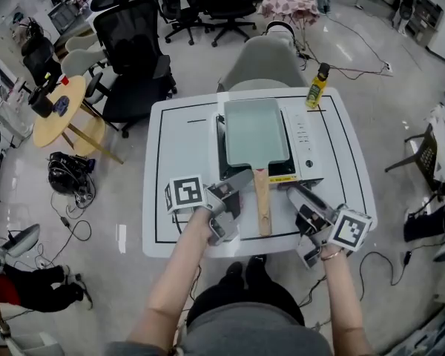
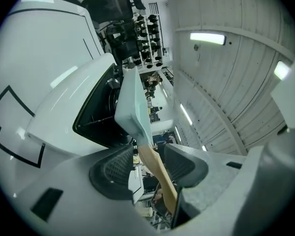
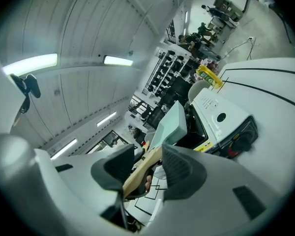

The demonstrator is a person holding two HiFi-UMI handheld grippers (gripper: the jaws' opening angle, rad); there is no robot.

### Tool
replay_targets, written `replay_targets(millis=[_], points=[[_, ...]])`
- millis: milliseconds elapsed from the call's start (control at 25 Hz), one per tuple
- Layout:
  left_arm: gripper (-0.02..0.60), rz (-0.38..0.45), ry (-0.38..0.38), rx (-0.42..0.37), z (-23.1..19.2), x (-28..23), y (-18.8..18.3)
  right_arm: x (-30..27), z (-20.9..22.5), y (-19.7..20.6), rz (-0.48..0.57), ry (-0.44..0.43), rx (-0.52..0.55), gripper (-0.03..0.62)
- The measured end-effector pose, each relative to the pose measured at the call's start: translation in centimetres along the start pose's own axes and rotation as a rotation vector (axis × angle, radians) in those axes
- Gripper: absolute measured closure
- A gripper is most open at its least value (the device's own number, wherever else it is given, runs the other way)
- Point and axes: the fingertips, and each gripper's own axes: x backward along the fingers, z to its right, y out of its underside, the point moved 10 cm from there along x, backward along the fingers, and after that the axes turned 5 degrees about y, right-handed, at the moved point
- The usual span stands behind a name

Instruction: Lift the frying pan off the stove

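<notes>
Heads up: the left hand-held gripper [image 2: 148, 165] and right hand-held gripper [image 3: 148, 167] both sit open beside the long wooden handle [image 1: 262, 202], clamping nothing. Pinch near its tip and the pale green rectangular frying pan [image 1: 256, 130] could droop or twist loose. It's flat on the white portable stove [image 1: 305, 143] and looks empty.

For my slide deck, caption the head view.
Pan on the stove, left gripper and right gripper open on either side of its handle.

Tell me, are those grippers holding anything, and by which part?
Nothing yet. The left gripper and right gripper are open, on either side of the frying pan's wooden handle.
</notes>
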Motion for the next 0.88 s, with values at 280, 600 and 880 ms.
replay_targets(millis=[280, 600, 880], points=[[0.394, -0.002, 0.020, 0.080, -0.6, -1.3, 0.0, -1.2, 0.7, -0.8, -0.045, -0.036, -0.017, 0.422], [0.379, -0.032, 0.055, 0.167, -1.1, -3.2, 0.4, -1.7, 1.4, -1.7, -0.065, -0.047, -0.025, 0.422], [0.376, -0.066, 0.078, 0.201, -1.3, -4.9, 0.7, -2.0, 1.6, -2.1, -0.071, -0.054, -0.023, 0.422]])
